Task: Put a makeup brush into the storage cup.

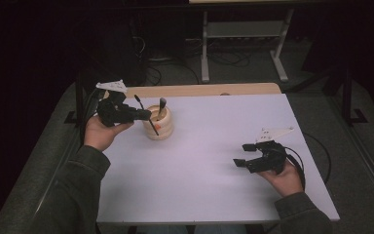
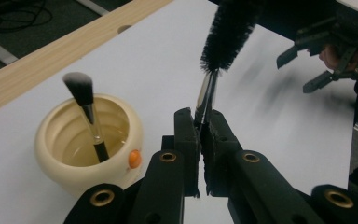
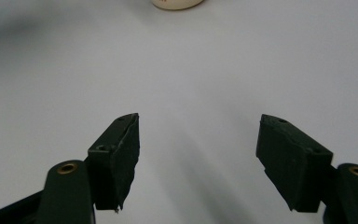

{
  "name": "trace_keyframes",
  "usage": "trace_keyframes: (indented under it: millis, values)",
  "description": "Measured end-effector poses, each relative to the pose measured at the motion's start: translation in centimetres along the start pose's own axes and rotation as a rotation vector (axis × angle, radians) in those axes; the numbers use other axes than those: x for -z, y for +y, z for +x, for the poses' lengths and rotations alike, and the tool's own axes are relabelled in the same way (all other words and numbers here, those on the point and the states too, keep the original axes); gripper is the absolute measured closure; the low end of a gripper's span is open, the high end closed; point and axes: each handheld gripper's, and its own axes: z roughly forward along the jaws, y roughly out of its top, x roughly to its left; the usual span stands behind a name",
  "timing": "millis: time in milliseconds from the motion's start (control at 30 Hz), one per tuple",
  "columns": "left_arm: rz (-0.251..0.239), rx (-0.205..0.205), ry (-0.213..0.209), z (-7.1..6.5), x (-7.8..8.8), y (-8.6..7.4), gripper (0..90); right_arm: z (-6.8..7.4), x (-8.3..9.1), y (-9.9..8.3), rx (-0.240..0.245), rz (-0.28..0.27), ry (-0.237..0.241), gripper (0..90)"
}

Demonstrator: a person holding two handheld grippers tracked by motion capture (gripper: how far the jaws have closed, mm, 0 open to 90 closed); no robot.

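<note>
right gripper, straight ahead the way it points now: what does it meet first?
Probably the cream pot, seen dead ahead at the far edge of the right gripper view. Bare white table lies between; jaws open, holding nothing. Height is unclear, so it may pass above.

You have one cup (image 1: 158, 124), two brushes, a bottle brush (image 2: 228, 30) and a makeup brush (image 2: 86, 112), and two grippers, left (image 1: 145, 115) and right (image 1: 242, 155), on one desk (image 1: 209, 146).

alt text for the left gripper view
The left gripper is shut on the thin handle of a black bristle brush above a white table. Beside it, a cream pot holds a makeup brush.
</note>
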Motion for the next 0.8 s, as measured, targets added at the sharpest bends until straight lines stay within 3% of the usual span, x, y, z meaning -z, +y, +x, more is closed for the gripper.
trace_keyframes:
  millis: [500, 800]
  values:
    - [-0.023, 0.049, 0.066, 2.5, 0.7, 2.7, 85.0, -0.2, 0.3, 0.0, -0.008, -0.013, -0.002, 28.5]
    - [-0.026, 0.078, 0.082, 3.8, 0.4, 3.4, 85.1, -0.5, 0.7, 0.0, -0.01, -0.03, -0.009, 28.0]
